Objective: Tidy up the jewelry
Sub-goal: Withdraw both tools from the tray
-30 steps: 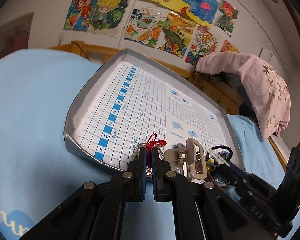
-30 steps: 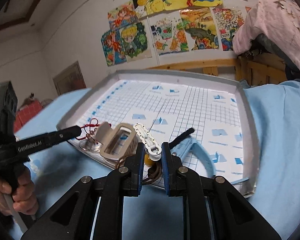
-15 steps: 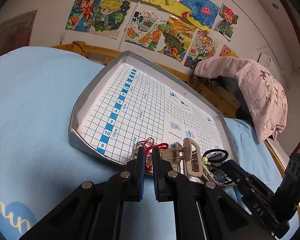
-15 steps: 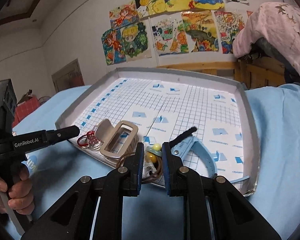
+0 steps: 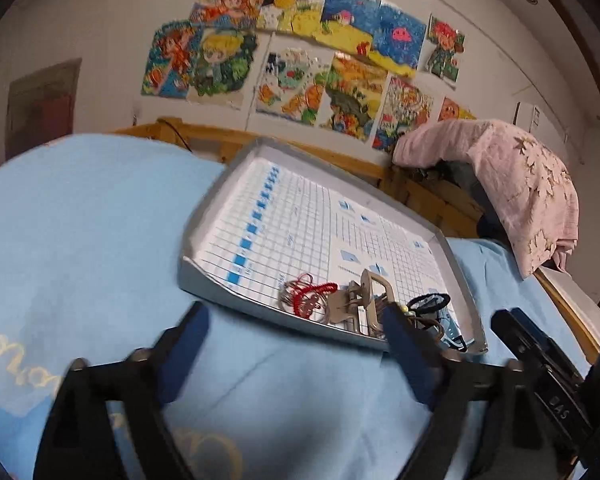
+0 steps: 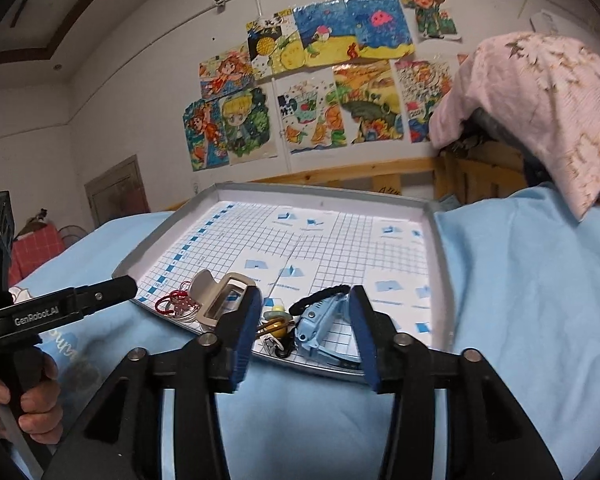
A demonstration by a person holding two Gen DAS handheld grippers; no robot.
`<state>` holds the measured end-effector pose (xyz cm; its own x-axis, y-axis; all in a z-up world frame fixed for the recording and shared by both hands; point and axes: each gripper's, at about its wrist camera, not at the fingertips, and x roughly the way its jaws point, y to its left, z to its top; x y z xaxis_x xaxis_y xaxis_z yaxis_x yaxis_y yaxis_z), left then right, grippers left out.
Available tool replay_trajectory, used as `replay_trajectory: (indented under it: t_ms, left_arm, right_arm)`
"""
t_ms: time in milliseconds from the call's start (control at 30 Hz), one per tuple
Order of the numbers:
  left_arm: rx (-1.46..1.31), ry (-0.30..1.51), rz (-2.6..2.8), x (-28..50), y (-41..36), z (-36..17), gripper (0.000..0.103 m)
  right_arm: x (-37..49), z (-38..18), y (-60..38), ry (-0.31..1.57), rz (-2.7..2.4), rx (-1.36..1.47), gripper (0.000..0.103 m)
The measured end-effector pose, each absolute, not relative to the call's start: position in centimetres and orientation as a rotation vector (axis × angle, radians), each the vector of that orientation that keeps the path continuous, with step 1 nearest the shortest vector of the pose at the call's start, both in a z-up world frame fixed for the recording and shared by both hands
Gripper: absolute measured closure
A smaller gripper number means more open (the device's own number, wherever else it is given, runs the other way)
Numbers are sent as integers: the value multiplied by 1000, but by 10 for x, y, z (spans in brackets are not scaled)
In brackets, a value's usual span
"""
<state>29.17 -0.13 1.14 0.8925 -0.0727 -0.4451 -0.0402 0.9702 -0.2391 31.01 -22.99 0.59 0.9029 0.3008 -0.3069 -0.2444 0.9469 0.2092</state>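
Note:
A grey tray [image 5: 204, 280] lined with blue grid paper lies on the blue bedsheet. Along its near edge sit a red cord bracelet [image 5: 308, 296], a beige claw clip [image 5: 364, 300], a black hair tie [image 5: 428, 300] and a light blue clip [image 6: 320, 324], with a yellow bead piece [image 6: 276, 316] beside it. My left gripper [image 5: 296, 344] hangs just short of the tray, its jaws opening wide with nothing between the pads. My right gripper [image 6: 305, 302] is also opening in front of the tray [image 6: 440, 280]. The blue clip and hair tie [image 6: 320, 296] lie beyond its fingers, untouched.
A wooden bed rail [image 6: 340, 172] runs behind the tray. A pink blanket [image 6: 540, 100] is draped at the right. Children's drawings [image 6: 320, 88] cover the wall. A red basket [image 6: 36, 248] stands far left. A hand [image 6: 20, 400] holds the left gripper [image 6: 80, 304].
Both grippers went from shut to open and drew back from the tray. The left let go of the red bracelet. The right dropped a white beaded clip among the pieces.

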Motion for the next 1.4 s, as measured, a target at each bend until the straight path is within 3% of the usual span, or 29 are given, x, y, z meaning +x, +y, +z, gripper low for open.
replay_trajectory:
  t_ms: [33, 67, 167, 300, 833, 1400]
  left_arm:
    - [-245, 443, -9, 283, 0, 14, 0]
    - [-245, 424, -3, 277, 2, 17, 0]
    - [-231, 390, 36, 254, 3, 26, 0]
    - [-224, 331, 41, 220, 7, 33, 0]
    - [-177, 252, 37, 89, 16, 39, 0]
    - [-112, 250, 36, 31, 10, 19, 0]
  right_arm:
    - [304, 8, -232, 331, 275, 169, 45]
    - [301, 10, -233, 322, 273, 170, 41]
    - [284, 18, -238, 292, 281, 189, 13]
    - [258, 29, -243, 248, 308, 222, 3]
    - [119, 54, -241, 156, 353, 177, 2]
    - [34, 43, -242, 107, 138, 111, 2]
